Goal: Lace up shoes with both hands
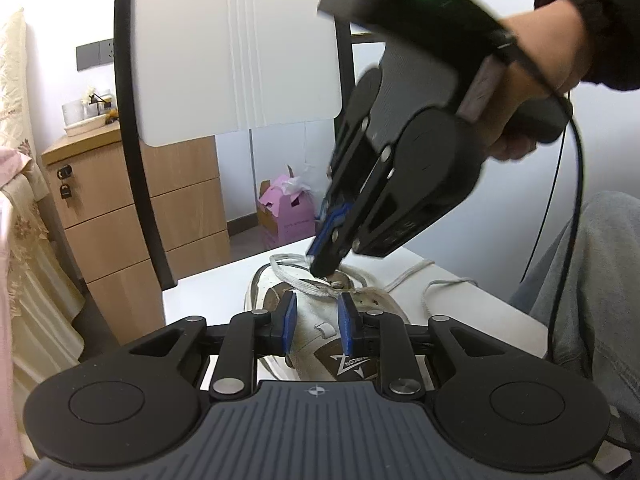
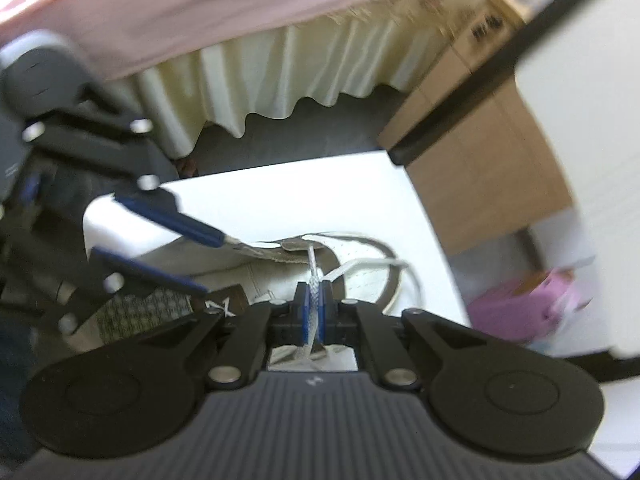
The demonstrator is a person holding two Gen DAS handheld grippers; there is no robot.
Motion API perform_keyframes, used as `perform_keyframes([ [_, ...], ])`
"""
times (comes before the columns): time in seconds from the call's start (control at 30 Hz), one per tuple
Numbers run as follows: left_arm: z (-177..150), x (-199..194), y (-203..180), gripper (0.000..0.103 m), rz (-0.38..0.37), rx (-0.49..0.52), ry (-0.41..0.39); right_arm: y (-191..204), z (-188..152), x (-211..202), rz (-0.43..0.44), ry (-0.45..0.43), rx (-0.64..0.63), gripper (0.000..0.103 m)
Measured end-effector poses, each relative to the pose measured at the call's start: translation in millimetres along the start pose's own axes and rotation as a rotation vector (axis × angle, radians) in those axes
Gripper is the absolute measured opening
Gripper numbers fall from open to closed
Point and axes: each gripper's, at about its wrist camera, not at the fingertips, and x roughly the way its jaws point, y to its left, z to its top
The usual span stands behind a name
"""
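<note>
A white shoe [image 1: 316, 332] with brown trim lies on the white table [image 1: 208, 292], its tongue pointing at the left wrist camera. My left gripper [image 1: 318, 318] stands open with its blue pads on either side of the tongue, not pressing it. My right gripper [image 1: 326, 268] comes down from above onto the eyelet area, held by a hand [image 1: 536, 60]. In the right wrist view it [image 2: 315, 298] is shut on the white woven lace [image 2: 314, 280], which runs up between the pads. The left gripper [image 2: 214, 266] shows there open over the shoe [image 2: 260, 276]. Loose lace [image 1: 404, 276] trails off to the right.
A chair with a black frame and white back [image 1: 236, 60] stands behind the table. A wooden drawer cabinet [image 1: 120, 216] and a pink box [image 1: 286, 216] sit beyond. A person's knee in jeans [image 1: 592, 280] and a black cable [image 1: 576, 184] are at right. A bed [image 2: 200, 8] lies past the table.
</note>
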Motion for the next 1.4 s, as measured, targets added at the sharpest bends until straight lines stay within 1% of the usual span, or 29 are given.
perform_keyframes([
  [0.03, 1, -2, -2, 0.029, 0.005, 0.004, -0.003, -4, -1, 5, 0.016, 0.002, 0.034, 0.005],
  [0.07, 1, -3, -3, 0.043, 0.011, 0.008, -0.006, -8, -1, 11, 0.029, 0.003, 0.062, 0.005],
  [0.13, 1, -11, -7, 0.058, 0.016, 0.022, -0.053, -15, -3, 16, 0.054, -0.003, 0.11, 0.005],
  [0.17, 2, -10, -8, 0.058, 0.021, 0.022, -0.056, -18, -4, 17, 0.072, -0.009, 0.136, 0.005],
  [0.23, 2, -7, -9, 0.058, 0.034, 0.019, -0.052, -25, -6, 20, 0.104, -0.012, 0.183, 0.005],
  [0.33, 0, 12, -13, 0.057, 0.104, 0.054, 0.009, -32, -8, 26, 0.136, -0.006, 0.223, 0.005],
  [0.4, -1, 27, -15, 0.054, 0.156, 0.074, 0.057, -38, -9, 29, 0.159, -0.009, 0.258, 0.005],
  [0.43, -1, 34, -14, 0.046, 0.165, 0.061, 0.079, -41, -9, 29, 0.169, -0.009, 0.274, 0.005],
  [0.47, -1, 40, -13, 0.041, 0.172, 0.045, 0.101, -43, -10, 29, 0.179, -0.009, 0.287, 0.005],
  [0.5, -1, 46, -11, 0.026, 0.179, 0.028, 0.123, -45, -10, 30, 0.186, -0.008, 0.291, 0.005],
  [0.53, -1, 50, -8, 0.017, 0.185, -0.011, 0.139, -46, -10, 31, 0.19, -0.007, 0.29, 0.005],
  [0.57, 0, 49, -2, 0.01, 0.166, -0.075, 0.141, -45, -10, 31, 0.193, -0.006, 0.286, 0.005],
  [0.6, 0, 48, 5, 0.008, 0.146, -0.145, 0.14, -45, -10, 33, 0.195, -0.004, 0.283, 0.005],
  [0.73, -7, 45, 47, 0.008, 0.053, -0.492, 0.138, -50, -10, 38, 0.233, 0.011, 0.31, 0.005],
  [0.83, -17, 46, 72, 0.009, -0.023, -0.689, 0.135, -56, -9, 43, 0.278, 0.03, 0.334, 0.005],
  [0.93, -26, 47, 89, 0.009, -0.088, -0.835, 0.138, -67, -7, 47, 0.329, 0.061, 0.392, 0.005],
  [1.03, -30, 49, 97, 0.009, -0.131, -0.909, 0.141, -82, -5, 50, 0.388, 0.105, 0.447, 0.005],
  [1.1, -32, 50, 103, 0.009, -0.154, -0.939, 0.143, -88, -2, 53, 0.413, 0.134, 0.451, 0.005],
  [1.17, -34, 50, 105, 0.01, -0.165, -0.95, 0.144, -85, 4, 54, 0.421, 0.155, 0.406, 0.005],
  [1.27, -35, 51, 107, 0.01, -0.178, -0.963, 0.145, -76, 12, 54, 0.408, 0.176, 0.324, 0.005],
  [1.4, -35, 51, 110, 0.01, -0.187, -0.963, 0.147, -72, 14, 60, 0.41, 0.197, 0.313, 0.005],
])
